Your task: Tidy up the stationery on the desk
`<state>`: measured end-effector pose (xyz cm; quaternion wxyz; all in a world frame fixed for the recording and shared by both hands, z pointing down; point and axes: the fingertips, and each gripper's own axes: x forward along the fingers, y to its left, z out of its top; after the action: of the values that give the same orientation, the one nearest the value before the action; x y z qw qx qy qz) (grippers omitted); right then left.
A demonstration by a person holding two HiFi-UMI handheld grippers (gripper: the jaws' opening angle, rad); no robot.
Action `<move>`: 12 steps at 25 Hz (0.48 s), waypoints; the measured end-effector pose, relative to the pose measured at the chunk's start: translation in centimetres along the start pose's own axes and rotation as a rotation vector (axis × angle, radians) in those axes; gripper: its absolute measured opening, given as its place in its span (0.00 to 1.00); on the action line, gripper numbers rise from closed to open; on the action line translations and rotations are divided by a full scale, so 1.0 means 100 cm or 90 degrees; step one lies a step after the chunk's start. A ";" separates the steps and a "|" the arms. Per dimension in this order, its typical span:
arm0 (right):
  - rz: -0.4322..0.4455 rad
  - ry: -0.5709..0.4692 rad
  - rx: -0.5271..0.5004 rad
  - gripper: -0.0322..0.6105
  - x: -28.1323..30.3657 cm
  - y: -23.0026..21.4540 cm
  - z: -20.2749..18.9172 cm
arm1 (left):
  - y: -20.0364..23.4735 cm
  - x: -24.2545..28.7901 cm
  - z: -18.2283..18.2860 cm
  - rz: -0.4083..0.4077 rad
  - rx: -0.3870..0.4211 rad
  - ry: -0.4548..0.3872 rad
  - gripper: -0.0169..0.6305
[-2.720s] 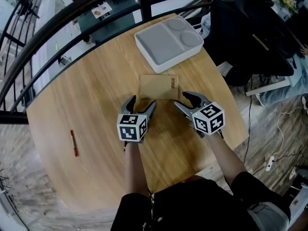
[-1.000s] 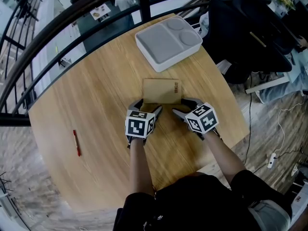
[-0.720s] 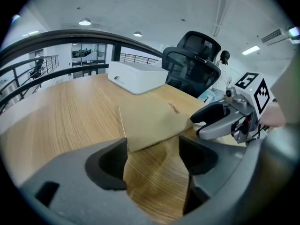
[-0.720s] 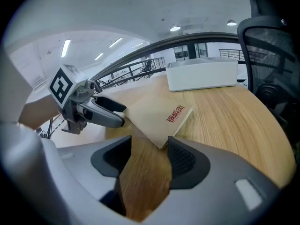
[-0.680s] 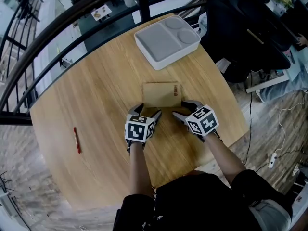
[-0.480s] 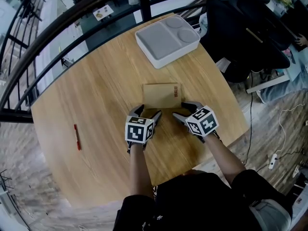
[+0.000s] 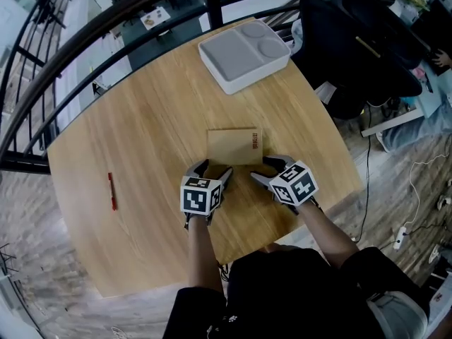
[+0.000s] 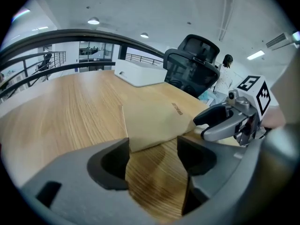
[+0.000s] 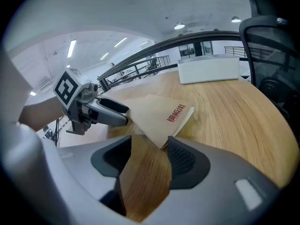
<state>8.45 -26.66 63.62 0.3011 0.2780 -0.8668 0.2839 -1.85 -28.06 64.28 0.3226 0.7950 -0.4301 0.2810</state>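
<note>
- Head view: a round wooden desk (image 7: 148, 119) seen from above. A thin brown notebook (image 7: 234, 145) lies flat near the desk's middle.
- A white tray (image 7: 233, 83) sits at 12 o'clock from the notebook, well apart from it. It looks empty.
- A red pen (image 7: 111, 191) lies alone at 9 o'clock, well apart from everything else.
- The left gripper (image 7: 210, 169) sits at the notebook's 7 o'clock corner and the right gripper (image 7: 267, 168) at its 5 o'clock corner. Both are low over the desk.
- Left gripper view: the left gripper (image 8: 152, 151) has its 2 jaws wide apart and grips nothing. The notebook's (image 8: 154, 116) near corner sits just at the gap, beside the left jaw. I cannot tell whether they touch.
- The right gripper (image 8: 211, 125) shows at 3 o'clock, its tips at the notebook's far edge. The tray (image 8: 136, 76) lies beyond at 12 o'clock.
- Right gripper view: the right gripper (image 9: 150, 156) also has its jaws wide apart and empty. The notebook's (image 9: 159, 114) spine corner, with red print above it, pokes between the jaw tips.
- The left gripper (image 9: 119, 114) reaches in from 9 o'clock. The tray (image 9: 208, 69) stands at 1 o'clock.
- Likely risk: the notebook lies flush on the wood, so a jaw may shove it toward 12 o'clock instead of sliding under it.
- Likely risk: closing on only 1 corner could curl the soft cover or let the notebook slip out.
- Likely risk: if the 2 grippers push unevenly, the notebook may twist.
</note>
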 end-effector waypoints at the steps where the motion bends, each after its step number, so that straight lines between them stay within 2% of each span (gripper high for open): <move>1: 0.002 0.001 0.000 0.44 -0.001 0.003 -0.003 | -0.001 -0.002 -0.003 0.003 0.002 0.001 0.52; 12: 0.028 0.013 -0.008 0.44 -0.009 0.042 -0.027 | -0.006 -0.025 -0.031 0.007 0.001 0.002 0.52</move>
<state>7.26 -21.69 63.43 0.3055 0.2540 -0.8715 0.2875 -3.00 -24.19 64.25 0.3208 0.7924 -0.4341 0.2842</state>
